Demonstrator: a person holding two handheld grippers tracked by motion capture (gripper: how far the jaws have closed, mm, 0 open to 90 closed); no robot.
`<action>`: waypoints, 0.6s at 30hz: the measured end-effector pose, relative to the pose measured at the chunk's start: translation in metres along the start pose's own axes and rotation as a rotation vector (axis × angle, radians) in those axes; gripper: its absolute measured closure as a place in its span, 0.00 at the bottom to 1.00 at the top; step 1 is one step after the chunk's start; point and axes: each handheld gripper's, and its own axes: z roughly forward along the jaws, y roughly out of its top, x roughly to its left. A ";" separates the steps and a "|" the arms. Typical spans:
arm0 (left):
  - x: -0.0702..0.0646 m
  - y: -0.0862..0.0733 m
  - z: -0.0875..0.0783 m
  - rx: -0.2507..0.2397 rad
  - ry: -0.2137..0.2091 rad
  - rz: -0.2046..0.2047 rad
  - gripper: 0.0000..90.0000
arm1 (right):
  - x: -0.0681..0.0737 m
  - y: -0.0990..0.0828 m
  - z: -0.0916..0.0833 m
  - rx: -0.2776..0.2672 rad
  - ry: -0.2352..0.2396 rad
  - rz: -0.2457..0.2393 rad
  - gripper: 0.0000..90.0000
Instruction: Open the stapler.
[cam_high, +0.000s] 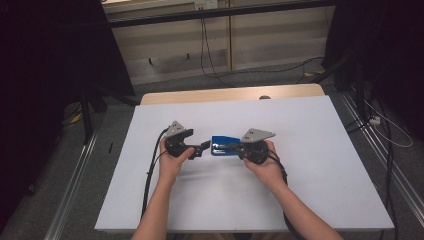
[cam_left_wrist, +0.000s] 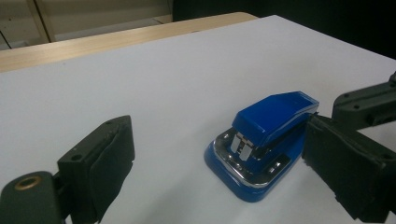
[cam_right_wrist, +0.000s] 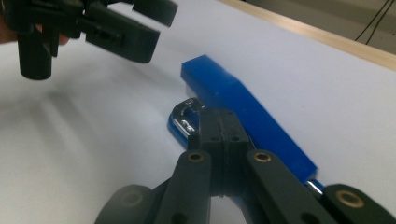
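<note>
A blue stapler (cam_high: 223, 146) with a chrome base lies on the white table top (cam_high: 310, 130), between my two grippers. My left gripper (cam_high: 204, 147) is open just left of it. In the left gripper view the stapler's (cam_left_wrist: 275, 114) front end sits ahead between the spread jaws, nearer the right one, and none of it is gripped by my left gripper (cam_left_wrist: 219, 140). My right gripper (cam_high: 237, 146) is shut, jaws pressed flat together. In the right gripper view, my right gripper (cam_right_wrist: 219, 119) has its tips lying against the stapler's (cam_right_wrist: 243, 102) side by the chrome base. Farther off is the left gripper (cam_right_wrist: 144, 23).
A wooden strip (cam_high: 230, 94) borders the table's far edge. Cables (cam_high: 150, 170) trail from both grippers toward the person. Rails and cords (cam_high: 385, 125) run along the floor on either side. A wide white surface lies all around the stapler.
</note>
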 end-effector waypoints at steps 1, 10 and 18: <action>0.000 0.000 -0.001 0.009 0.011 0.007 0.12 | 0.002 0.000 0.003 0.011 0.004 -0.009 1.00; 0.002 -0.002 0.002 0.061 0.024 0.014 0.26 | 0.008 0.001 0.026 0.077 0.002 -0.071 1.00; 0.002 -0.003 0.005 0.098 -0.009 0.011 0.52 | 0.009 0.000 0.037 0.098 -0.028 -0.132 1.00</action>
